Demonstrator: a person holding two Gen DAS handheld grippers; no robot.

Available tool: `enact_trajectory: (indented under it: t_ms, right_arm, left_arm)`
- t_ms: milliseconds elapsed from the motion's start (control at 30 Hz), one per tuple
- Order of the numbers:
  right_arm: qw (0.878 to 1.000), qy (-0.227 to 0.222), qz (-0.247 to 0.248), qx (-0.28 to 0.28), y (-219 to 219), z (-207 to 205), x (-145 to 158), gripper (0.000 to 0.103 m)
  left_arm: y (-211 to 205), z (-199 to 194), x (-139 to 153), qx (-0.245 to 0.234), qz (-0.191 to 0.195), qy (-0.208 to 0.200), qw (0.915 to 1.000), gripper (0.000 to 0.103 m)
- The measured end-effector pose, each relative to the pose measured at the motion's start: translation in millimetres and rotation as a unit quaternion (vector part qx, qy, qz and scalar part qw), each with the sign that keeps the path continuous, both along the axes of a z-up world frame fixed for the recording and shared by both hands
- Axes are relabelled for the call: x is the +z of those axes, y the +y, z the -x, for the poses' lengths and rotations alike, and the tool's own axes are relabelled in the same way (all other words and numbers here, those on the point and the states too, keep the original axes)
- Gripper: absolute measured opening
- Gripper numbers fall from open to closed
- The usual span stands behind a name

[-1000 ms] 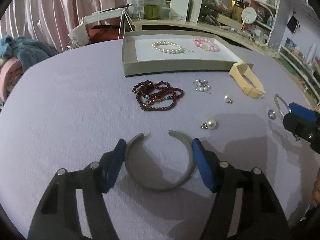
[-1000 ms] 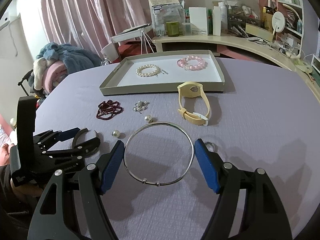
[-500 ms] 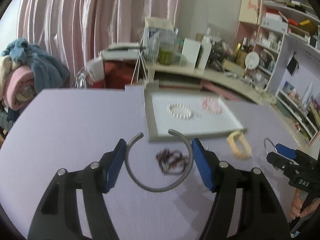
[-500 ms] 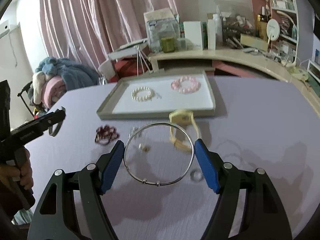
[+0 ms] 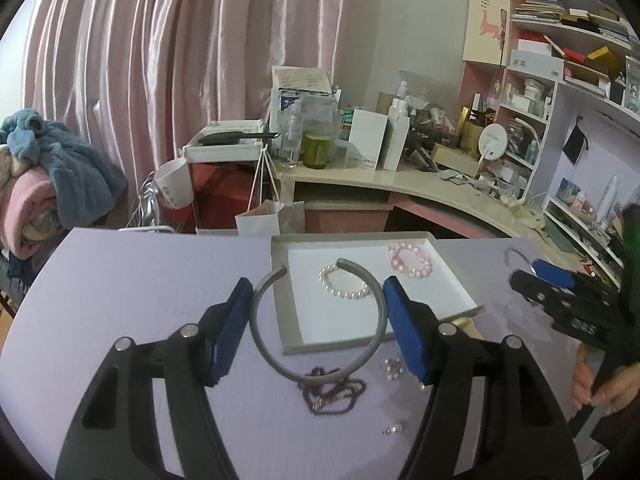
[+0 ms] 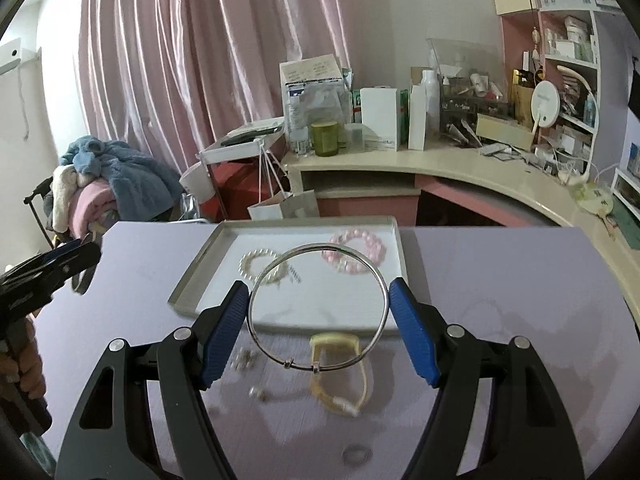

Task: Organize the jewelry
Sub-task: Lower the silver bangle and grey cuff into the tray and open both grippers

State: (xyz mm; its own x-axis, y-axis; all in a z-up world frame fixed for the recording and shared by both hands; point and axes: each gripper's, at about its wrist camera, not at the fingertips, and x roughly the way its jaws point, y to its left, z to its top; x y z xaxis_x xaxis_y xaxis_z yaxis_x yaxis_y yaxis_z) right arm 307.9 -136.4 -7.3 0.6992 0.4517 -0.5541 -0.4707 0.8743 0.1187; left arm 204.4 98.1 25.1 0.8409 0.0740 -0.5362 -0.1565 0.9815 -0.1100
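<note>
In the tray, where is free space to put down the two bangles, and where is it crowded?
The tray is bare along its near half, in front of the pearl bracelet and pink bracelet, which fill the far part. The grey cuff and silver bangle fit there. On the cloth before the tray, the yellow strap and earrings crowd it.

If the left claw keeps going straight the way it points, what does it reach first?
Most likely the tray: the left claw, shut on the grey open bangle, points over its near left corner, toward the pearl bracelet. Height above the tray is unclear.
</note>
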Motion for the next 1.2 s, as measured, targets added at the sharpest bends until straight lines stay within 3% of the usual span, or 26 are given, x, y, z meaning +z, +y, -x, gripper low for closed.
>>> enact_trajectory:
  t_ms: [500,833,1200]
  right_arm:
    - [0.996,0.079,0.041,-0.001,39.9,-91.6,-53.6,0.073]
    - [0.993,0.109,0.048,-0.003,41.4,-106.8,-74.3,0.074]
    - [0.993,0.116,0.023,-0.006,28.3,-102.5,-64.9,0.078]
  left_arm:
    - [14.7,-68.1,6.0,-0.007,-0.001,-0.002,1.0000,0.066]
    - [17.5,-89.2,-4.9,-0.007,0.002,0.008,0.9999,0.066]
    - [16.6,-93.6,-7.3,-0.008,0.002,0.012,0.9999,0.066]
